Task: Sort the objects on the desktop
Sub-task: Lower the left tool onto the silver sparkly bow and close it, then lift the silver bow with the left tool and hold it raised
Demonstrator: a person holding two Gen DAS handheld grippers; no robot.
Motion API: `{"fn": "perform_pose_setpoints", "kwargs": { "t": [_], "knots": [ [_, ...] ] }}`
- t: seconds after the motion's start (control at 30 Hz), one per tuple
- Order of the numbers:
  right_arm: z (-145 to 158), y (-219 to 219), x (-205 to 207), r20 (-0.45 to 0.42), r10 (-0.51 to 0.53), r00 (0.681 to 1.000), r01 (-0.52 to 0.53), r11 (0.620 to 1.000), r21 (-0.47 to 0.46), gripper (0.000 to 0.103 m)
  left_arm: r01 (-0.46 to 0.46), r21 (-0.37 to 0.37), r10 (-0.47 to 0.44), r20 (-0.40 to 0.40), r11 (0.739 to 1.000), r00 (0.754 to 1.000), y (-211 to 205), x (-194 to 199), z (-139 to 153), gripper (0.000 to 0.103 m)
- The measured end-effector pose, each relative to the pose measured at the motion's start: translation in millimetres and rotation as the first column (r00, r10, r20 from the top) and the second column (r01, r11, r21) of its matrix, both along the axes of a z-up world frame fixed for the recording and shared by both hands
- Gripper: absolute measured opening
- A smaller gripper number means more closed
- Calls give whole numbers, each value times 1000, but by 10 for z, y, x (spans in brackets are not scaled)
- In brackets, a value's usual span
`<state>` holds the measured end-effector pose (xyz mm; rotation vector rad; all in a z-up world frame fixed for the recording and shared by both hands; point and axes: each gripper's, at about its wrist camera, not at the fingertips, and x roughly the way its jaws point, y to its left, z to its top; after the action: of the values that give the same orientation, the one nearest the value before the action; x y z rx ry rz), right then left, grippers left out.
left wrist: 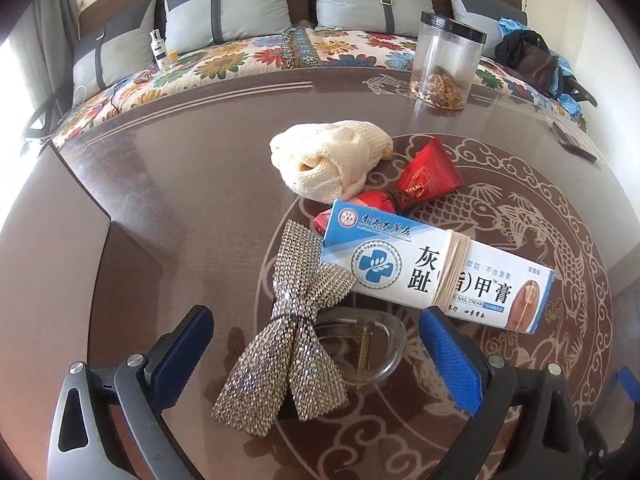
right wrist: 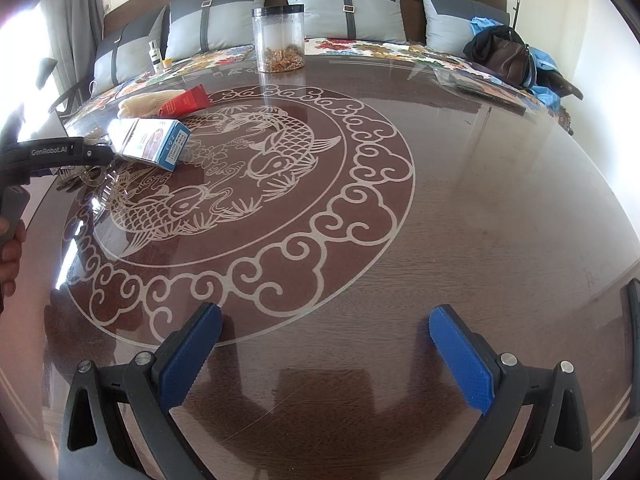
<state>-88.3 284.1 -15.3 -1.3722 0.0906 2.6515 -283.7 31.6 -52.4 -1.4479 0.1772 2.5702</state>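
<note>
a glossy brown table (right wrist: 460,208) with a pale fish medallion fronts a floral bench with grey cushions (right wrist: 224,20). left gripper (left wrist: 316,346) gapes over the rhinestone bow (left wrist: 286,344); nail cream box (left wrist: 436,276) just beside. right gripper (right wrist: 326,344) released, over bare tabletop.

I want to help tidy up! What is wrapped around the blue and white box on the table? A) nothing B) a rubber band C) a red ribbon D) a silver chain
B: a tan rubber band circles the middle of the blue and white box.
</note>
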Motion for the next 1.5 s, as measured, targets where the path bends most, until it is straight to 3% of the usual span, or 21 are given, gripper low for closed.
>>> {"fn": "perform_pose_setpoints", "kwargs": {
  "t": [0.1,0.13,0.2,0.23,0.37,0.5,0.73,0.77,0.83,0.9,1.0,1.1,1.5],
  "knots": [
    [1,-1,1,0,0,1000,0,1000,0,103,35,23,-35,-9,999,999,26,-20,-44,101],
    [1,-2,0,0,0,1000,0,1000,0,103,52,26,-51,-25,998,998,31,10,-43,81],
    [1,-1,-1,0,0,1000,0,1000,0,103,56,19,-55,-47,998,997,23,78,-42,55],
    [0,-6,-8,1,2,1000,-2,1000,1,103,53,34,-51,-59,998,997,1,116,-26,52],
    [0,-8,-23,1,7,1000,-7,1000,0,103,1,81,5,-72,997,997,-148,384,12,52],
    [1,-9,-25,1,6,1000,-6,1000,1,103,-7,96,13,-68,995,998,-282,897,6,52],
    [2,-9,-25,1,6,1000,-6,1000,1,103,5,85,3,-103,996,995,-472,1623,-26,55],
    [2,-8,-23,1,6,1000,-6,1000,1,103,-1,82,9,-98,997,995,-491,1631,-51,59],
    [1,-8,-25,1,7,1000,-7,1000,1,103,6,93,3,-99,996,995,-503,1628,-58,85],
    [1,-8,-24,1,7,1000,-7,1000,1,103,14,90,-5,-96,996,995,-485,1602,-55,95],
    [1,-9,-24,1,7,1000,-7,1000,1,103,44,65,-40,-62,997,997,-428,1571,-113,101],
    [1,-9,-25,0,7,1000,-7,1000,1,103,51,23,-50,-55,998,997,-359,1573,-136,103],
    [1,-7,-25,1,7,1000,-7,1000,1,103,51,26,-49,-55,998,997,-365,1577,-145,103]
  ]
}}
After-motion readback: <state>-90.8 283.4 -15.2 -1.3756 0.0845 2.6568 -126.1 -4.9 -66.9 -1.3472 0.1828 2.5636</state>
